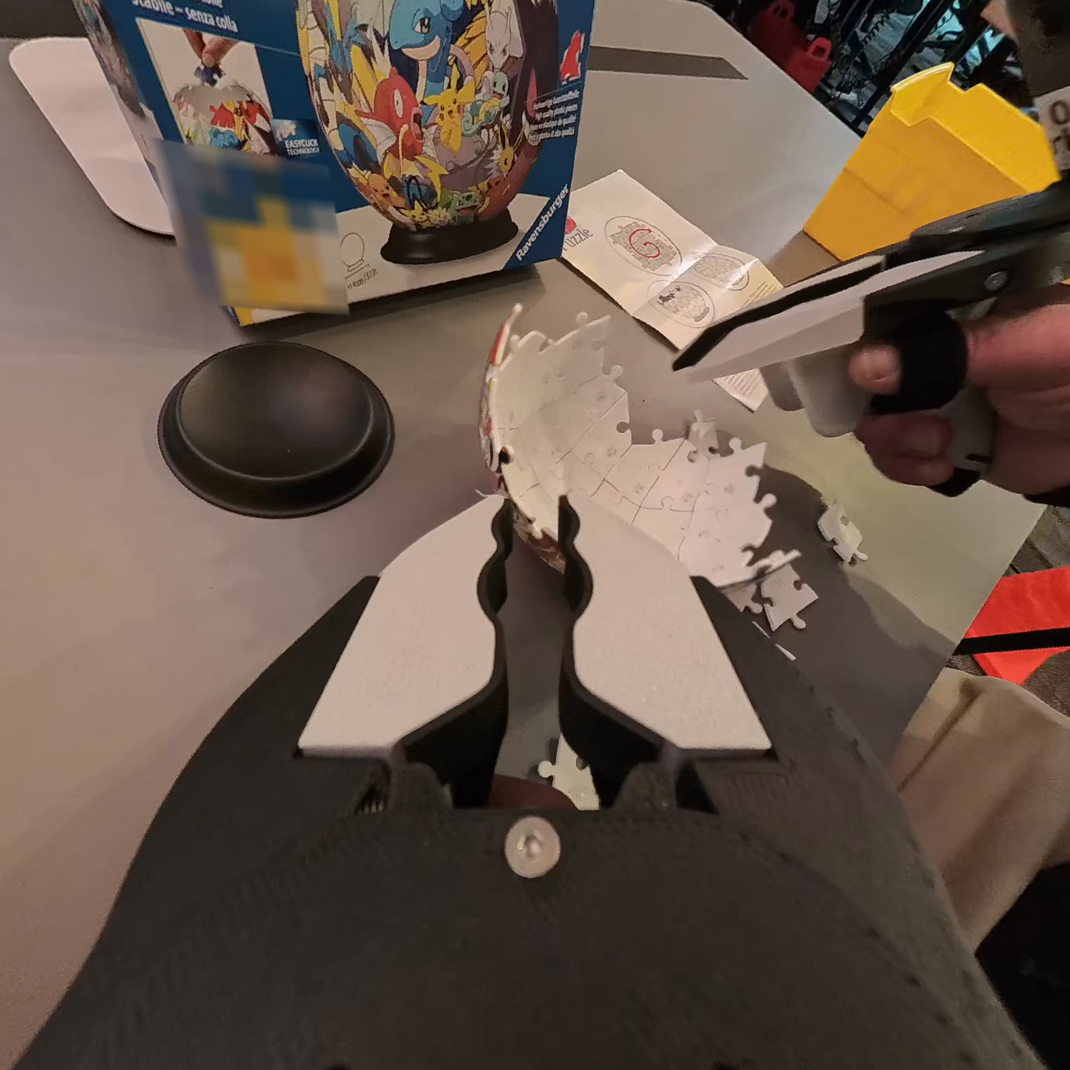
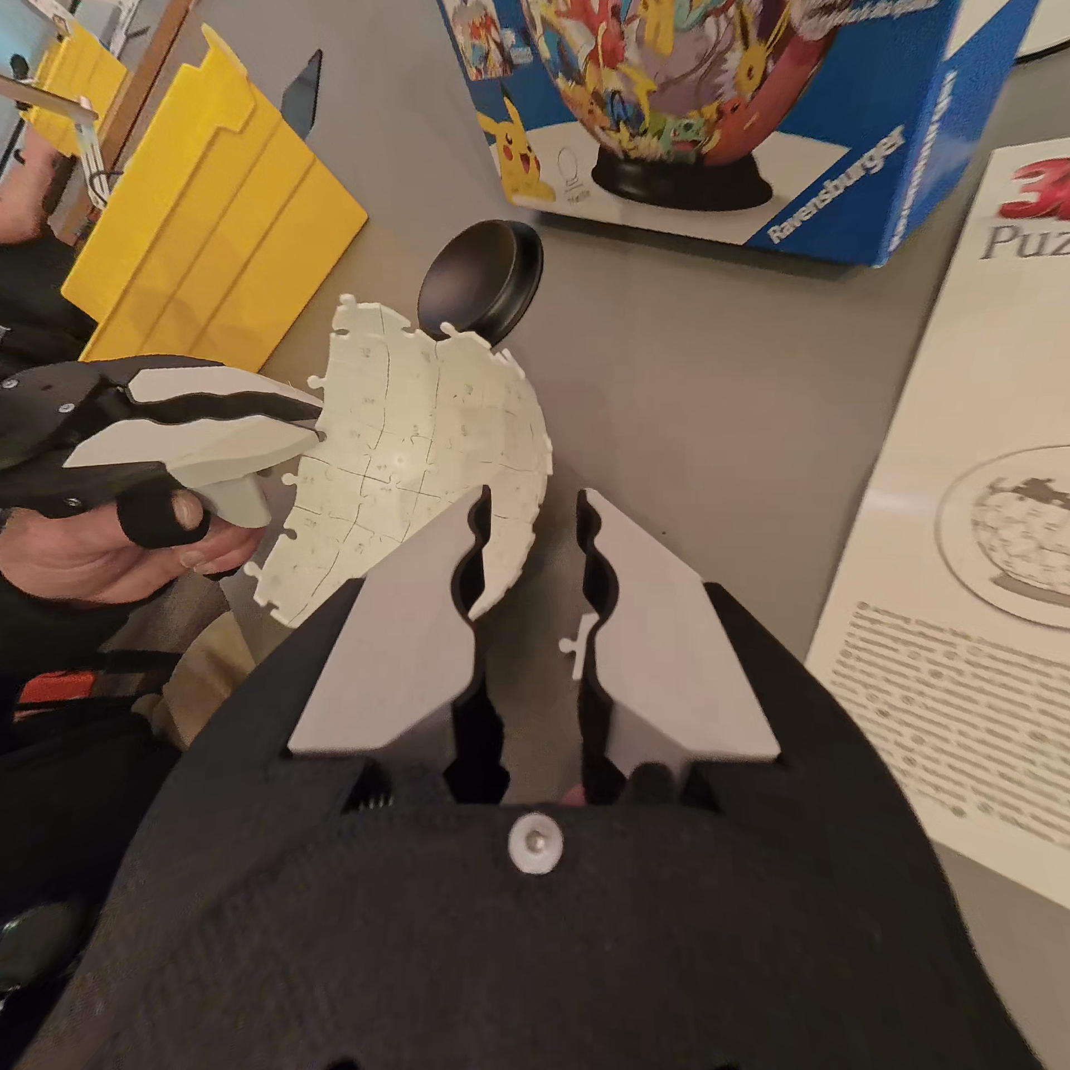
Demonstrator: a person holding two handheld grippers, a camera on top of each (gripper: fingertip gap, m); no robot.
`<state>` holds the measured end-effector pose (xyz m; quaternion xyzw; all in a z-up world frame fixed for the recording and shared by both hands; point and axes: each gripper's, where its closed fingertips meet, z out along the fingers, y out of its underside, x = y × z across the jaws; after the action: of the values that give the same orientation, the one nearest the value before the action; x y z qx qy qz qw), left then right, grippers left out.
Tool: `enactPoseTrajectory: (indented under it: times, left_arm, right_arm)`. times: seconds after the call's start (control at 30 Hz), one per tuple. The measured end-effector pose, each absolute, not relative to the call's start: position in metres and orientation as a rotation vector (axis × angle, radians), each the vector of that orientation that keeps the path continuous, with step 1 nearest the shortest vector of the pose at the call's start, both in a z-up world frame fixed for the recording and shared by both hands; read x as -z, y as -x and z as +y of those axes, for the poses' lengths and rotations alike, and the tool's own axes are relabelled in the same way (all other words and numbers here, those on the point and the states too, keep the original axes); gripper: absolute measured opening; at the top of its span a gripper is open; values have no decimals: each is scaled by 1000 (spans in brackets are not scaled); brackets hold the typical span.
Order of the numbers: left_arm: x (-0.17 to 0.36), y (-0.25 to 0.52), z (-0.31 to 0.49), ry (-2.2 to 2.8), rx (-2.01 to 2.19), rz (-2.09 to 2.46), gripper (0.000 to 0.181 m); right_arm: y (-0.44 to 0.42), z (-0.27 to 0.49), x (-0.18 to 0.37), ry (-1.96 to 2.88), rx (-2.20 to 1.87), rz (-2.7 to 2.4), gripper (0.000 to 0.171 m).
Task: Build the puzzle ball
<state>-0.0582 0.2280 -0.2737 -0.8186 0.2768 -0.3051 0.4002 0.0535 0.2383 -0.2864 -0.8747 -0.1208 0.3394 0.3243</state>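
Beside the black stand (image 1: 277,428) on the table (image 1: 104,579), our left claw (image 1: 534,509) pinches the rim of the light, fragile half-built puzzle ball (image 1: 608,457), best gripped at its edge, our right claw (image 2: 531,499) open.

Grey table (image 1: 116,579) carries the clutter. Yellow plastic bin (image 1: 932,168) sits at the far right edge – a second yellow bin (image 2: 75,75) shows behind it in the right wrist view. White sheet (image 1: 75,127) lies flat at the far left, partly under the box. Orange fabric with a black strap (image 1: 1025,631) hangs beyond the table's near right edge (off the surface). Dark shelving (image 1: 868,40) fills the background, blurred.
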Motion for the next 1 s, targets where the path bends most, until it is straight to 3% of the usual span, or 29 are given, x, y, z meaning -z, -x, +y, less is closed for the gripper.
enactPoseTrajectory:
  times: [0.03, 1.0]
  left_arm:
    - [274, 58, 228, 2069, 774, 697, 14]
    - [270, 48, 217, 2027, 750, 786, 17]
  right_arm:
    - [-57, 236, 285, 2290, -884, -313, 28]
    - [-109, 205, 299, 2317, -687, -325, 30]
